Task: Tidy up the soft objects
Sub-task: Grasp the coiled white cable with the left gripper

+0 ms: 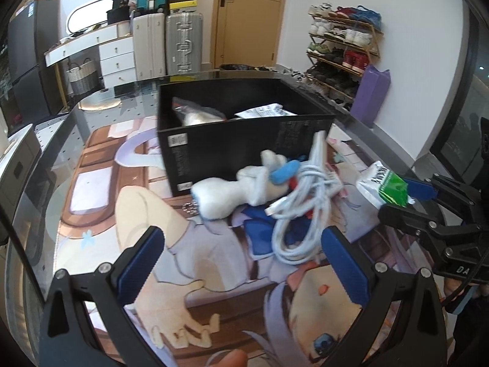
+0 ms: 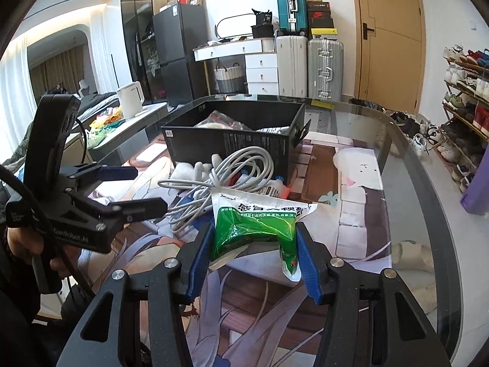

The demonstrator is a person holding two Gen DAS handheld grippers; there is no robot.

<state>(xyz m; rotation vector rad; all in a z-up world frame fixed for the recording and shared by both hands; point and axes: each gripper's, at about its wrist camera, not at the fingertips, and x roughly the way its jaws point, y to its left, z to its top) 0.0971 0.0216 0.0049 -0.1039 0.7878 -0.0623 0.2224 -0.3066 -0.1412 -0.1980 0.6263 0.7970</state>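
Note:
My right gripper is shut on a green and white soft packet, held above the table; it also shows in the left wrist view. My left gripper is open and empty, low over the mat, just short of a white plush toy and a coiled white cable. Both lie in front of an open black box that holds a bagged item and a printed packet. The box and cable also show in the right wrist view.
A printed anime mat covers the glass table. The table edge curves close on the right. A shoe rack and purple bag stand beyond it. Suitcases and a drawer unit stand behind the table.

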